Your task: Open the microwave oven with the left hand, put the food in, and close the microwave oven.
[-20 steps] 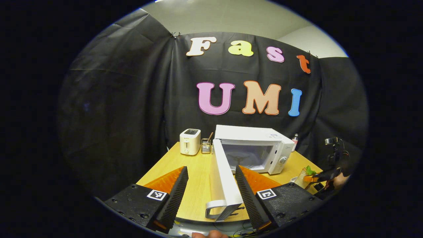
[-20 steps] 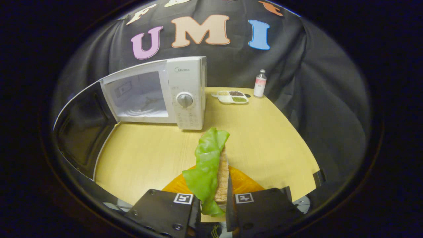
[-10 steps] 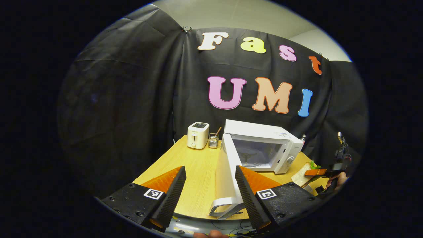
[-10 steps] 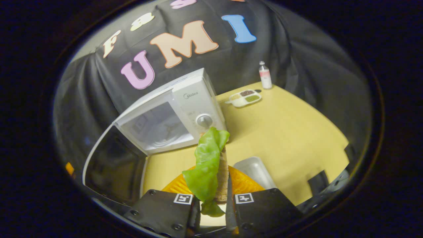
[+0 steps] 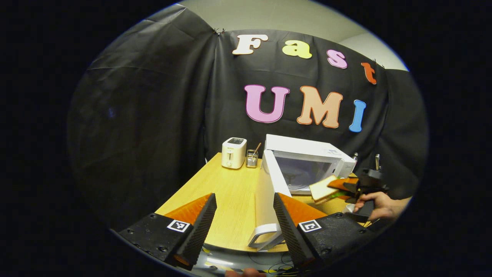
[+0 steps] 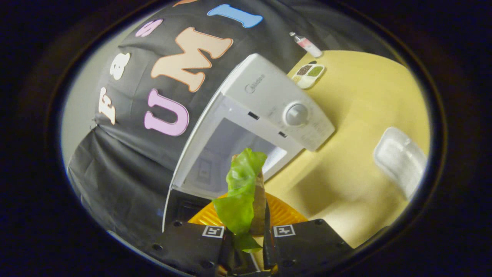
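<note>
I see a white toaster (image 5: 234, 152) at the table's (image 5: 226, 196) back left, w/ a wire utensil holder (image 5: 251, 158) just beside it. Right gripper view: divided dish (image 6: 308, 73) of grains near a small bottle (image 6: 306, 43), plus a pale tray (image 6: 399, 159), well apart from them.

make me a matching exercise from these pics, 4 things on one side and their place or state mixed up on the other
Things:
1. microwave door
2. toaster
3. sandwich
4. left claw

Place or state:
a. pinched in the right claw, in front of the oven opening
b. open, nothing held
c. swung open toward the camera
d. standing at the back of the table, left of the microwave

Pairs: 1-c, 2-d, 3-a, 4-b
</note>
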A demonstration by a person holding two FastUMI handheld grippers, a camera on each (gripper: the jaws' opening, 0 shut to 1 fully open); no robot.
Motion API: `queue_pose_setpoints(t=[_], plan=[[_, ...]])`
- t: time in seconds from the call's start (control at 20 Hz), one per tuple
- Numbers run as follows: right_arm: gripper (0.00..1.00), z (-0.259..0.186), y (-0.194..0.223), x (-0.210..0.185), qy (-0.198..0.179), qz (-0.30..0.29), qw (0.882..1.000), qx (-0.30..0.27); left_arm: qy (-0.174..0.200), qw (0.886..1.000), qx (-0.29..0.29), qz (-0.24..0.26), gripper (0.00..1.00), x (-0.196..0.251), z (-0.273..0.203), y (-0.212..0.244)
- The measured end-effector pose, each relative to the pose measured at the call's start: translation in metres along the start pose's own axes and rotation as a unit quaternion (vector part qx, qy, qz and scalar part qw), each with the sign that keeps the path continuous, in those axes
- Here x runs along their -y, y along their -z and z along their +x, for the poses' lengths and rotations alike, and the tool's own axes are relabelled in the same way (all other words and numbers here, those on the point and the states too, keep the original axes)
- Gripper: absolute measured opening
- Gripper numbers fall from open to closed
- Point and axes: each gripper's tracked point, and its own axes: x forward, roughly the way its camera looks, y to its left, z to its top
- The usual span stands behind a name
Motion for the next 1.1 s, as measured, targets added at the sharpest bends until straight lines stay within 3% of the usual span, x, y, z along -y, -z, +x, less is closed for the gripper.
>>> queue_pose_setpoints(t=[0.2, 0.45, 0.55, 0.75, 0.9, 1.05, 1.1], plan=[[0.31, 0.059, 0.012, -0.017, 0.006, 0.055, 0.998, 0.016, -0.009, 1.0, -0.005, -0.001, 0.87, -0.007, -0.002, 0.002], [0.31, 0.111, 0.0, -0.024, 0.01, 0.143, 0.987, 0.071, -0.021, 0.999, -0.023, -0.008, 0.84, -0.017, -0.004, 0.012], [0.31, 0.126, -0.004, -0.026, 0.004, 0.168, 0.981, 0.096, -0.029, 0.999, -0.034, -0.008, 0.88, -0.022, -0.005, 0.017], [0.31, 0.158, 0.003, -0.025, -0.011, 0.186, 0.976, 0.111, -0.039, 0.998, -0.04, 0.005, 0.88, -0.028, -0.015, 0.019], [0.31, 0.17, 0.011, -0.019, 0.0, 0.226, 0.968, 0.107, -0.046, 0.998, -0.042, 0.008, 0.88, -0.03, -0.022, 0.022], [0.31, 0.178, 0.006, -0.014, 0.009, 0.218, 0.968, 0.121, -0.059, 0.997, -0.044, 0.001, 0.84, -0.034, -0.03, 0.025], [0.31, 0.184, 0.004, -0.011, 0.013, 0.212, 0.969, 0.125, -0.064, 0.997, -0.041, -0.001, 0.88, -0.036, -0.032, 0.023]])
